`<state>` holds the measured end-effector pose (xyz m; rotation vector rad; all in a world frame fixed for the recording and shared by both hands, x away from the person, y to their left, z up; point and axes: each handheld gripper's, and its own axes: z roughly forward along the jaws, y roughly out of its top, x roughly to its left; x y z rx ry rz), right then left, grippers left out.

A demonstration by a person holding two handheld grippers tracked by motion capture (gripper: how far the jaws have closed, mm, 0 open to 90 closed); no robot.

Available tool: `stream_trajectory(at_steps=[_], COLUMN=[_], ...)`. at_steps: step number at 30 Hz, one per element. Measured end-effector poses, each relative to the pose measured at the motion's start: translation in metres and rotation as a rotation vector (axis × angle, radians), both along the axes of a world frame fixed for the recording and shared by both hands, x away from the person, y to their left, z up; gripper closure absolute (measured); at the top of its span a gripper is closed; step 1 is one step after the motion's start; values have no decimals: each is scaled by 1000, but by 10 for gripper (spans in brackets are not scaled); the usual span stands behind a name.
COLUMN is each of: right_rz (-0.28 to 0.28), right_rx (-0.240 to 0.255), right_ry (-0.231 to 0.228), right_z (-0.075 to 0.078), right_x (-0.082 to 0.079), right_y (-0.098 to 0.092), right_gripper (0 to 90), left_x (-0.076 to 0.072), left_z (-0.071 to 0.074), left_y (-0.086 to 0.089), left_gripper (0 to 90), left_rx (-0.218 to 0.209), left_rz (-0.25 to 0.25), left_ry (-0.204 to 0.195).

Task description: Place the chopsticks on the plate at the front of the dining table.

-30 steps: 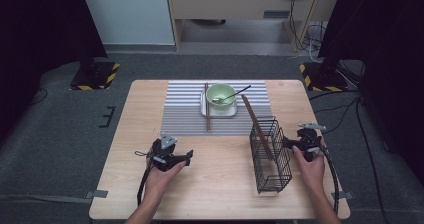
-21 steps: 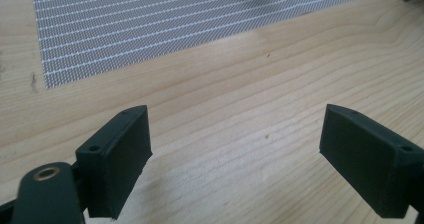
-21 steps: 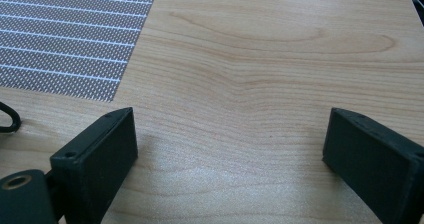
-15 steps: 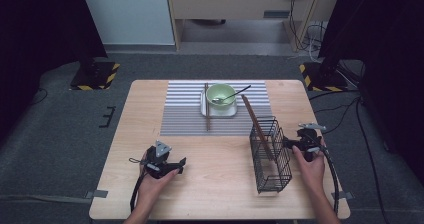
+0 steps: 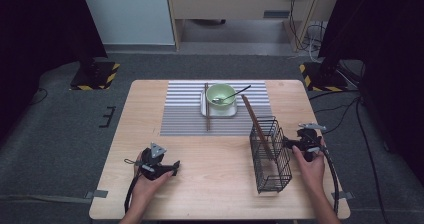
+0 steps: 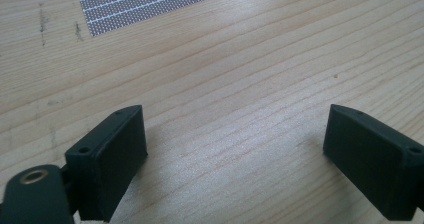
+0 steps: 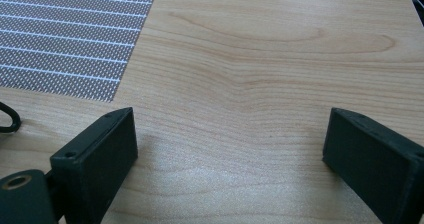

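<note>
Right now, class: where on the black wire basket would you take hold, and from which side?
Grip the wire basket by its top rim on the right-hand long side, coming in from the right, where the open right gripper already sits beside it. That thin rim fits between jaws, and the leaning wooden stick probably keeps clear there.

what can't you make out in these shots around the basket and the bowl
- High view: the base of the brown stick in the wire basket, blurred behind the mesh.
- High view: what the green bowl holds besides the spoon, too small.
- High view: right gripper jaw tips against the basket, too small to tell touching.
</note>
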<state>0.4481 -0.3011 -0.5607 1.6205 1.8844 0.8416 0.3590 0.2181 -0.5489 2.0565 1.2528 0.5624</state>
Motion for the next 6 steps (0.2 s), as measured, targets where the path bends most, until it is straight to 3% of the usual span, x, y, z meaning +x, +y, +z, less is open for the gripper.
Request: stream_trajectory(at_steps=[6], right_rz=[-4], right_rx=[1], right_ry=[1], right_z=[0], right_x=[0], right_y=[0], right_gripper=[67], left_x=[1], left_z=[0], left_y=[0], left_gripper=[71], left_rx=[2], left_rz=[-8], left_ry=[4])
